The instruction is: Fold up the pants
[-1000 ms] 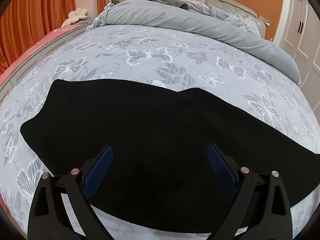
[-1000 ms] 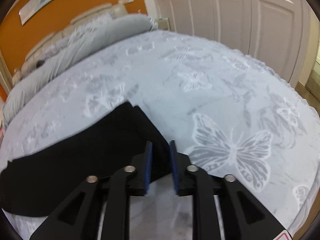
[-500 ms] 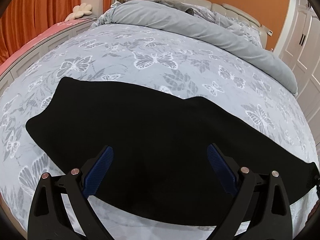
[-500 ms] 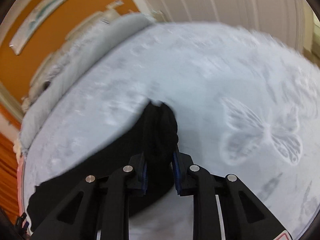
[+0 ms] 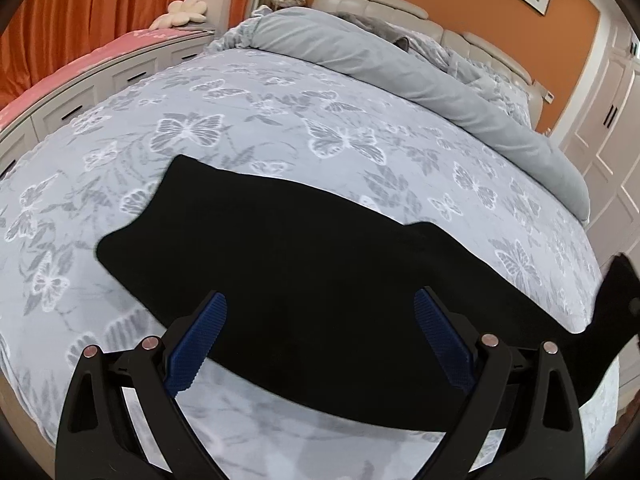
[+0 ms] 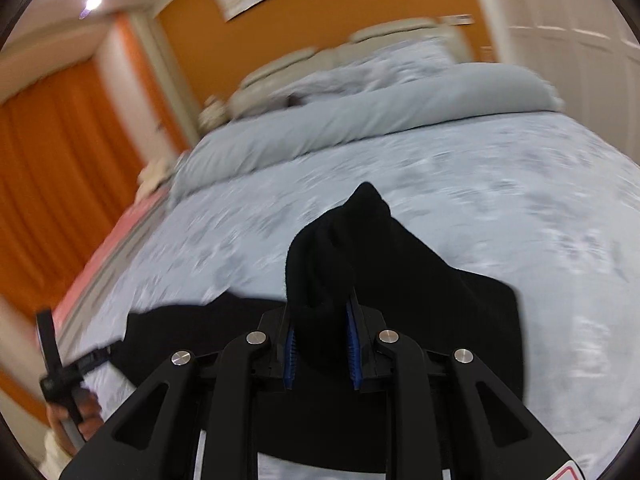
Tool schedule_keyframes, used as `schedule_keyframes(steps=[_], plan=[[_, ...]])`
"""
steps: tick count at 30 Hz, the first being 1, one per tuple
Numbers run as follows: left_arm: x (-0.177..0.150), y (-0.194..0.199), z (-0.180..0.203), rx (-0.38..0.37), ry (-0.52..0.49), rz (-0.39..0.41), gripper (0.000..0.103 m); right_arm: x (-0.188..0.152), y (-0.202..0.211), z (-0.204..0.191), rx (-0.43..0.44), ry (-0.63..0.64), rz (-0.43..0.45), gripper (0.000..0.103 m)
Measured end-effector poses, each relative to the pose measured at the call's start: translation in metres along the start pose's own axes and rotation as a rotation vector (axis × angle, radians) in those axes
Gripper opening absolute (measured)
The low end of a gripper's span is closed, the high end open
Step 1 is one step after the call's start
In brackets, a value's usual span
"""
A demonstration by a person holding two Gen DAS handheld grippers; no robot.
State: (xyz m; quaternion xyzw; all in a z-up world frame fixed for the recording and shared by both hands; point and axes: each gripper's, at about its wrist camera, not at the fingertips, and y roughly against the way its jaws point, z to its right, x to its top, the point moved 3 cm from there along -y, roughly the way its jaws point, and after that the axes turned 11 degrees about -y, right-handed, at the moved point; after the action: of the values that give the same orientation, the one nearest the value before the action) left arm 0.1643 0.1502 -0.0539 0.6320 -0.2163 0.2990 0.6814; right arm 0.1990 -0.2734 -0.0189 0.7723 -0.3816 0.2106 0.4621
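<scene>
Lifting off the bed [image 5: 280,92], the pants' [image 5: 320,280] end at three o'clock now rides pinched in the right gripper [image 6: 322,344] jaws, starting the fold; the left gripper [image 5: 320,340] hovers wide open, empty, above the waist.

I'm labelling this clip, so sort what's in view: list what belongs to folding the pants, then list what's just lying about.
Belongs to the job:
- black pants, spread on the bed
- right gripper, shut on one bunched end of the pants
- left gripper, open above them

Just lying about:
- butterfly bedspread
- grey duvet, rolled at the headboard
- flower-shaped cushion
- orange curtains
</scene>
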Motion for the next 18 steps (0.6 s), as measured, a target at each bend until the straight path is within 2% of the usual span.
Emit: schedule_keyframes(steps=[3, 9, 18], plan=[[0.001, 0.008, -0.023, 0.008, 0.031, 0.009, 0.093, -0.026, -0.034, -0.041, 0.017, 0.073, -0.075, 0.019], [0.000, 0.017, -0.067, 0.035, 0.082, 0.014, 0.093, -0.072, -0.088, -0.091, 0.009, 0.197, -0.189, 0.019], [-0.008, 0.022, -0.136, 0.097, 0.140, -0.004, 0.093, -0.128, -0.148, -0.113, -0.091, 0.325, -0.291, 0.020]])
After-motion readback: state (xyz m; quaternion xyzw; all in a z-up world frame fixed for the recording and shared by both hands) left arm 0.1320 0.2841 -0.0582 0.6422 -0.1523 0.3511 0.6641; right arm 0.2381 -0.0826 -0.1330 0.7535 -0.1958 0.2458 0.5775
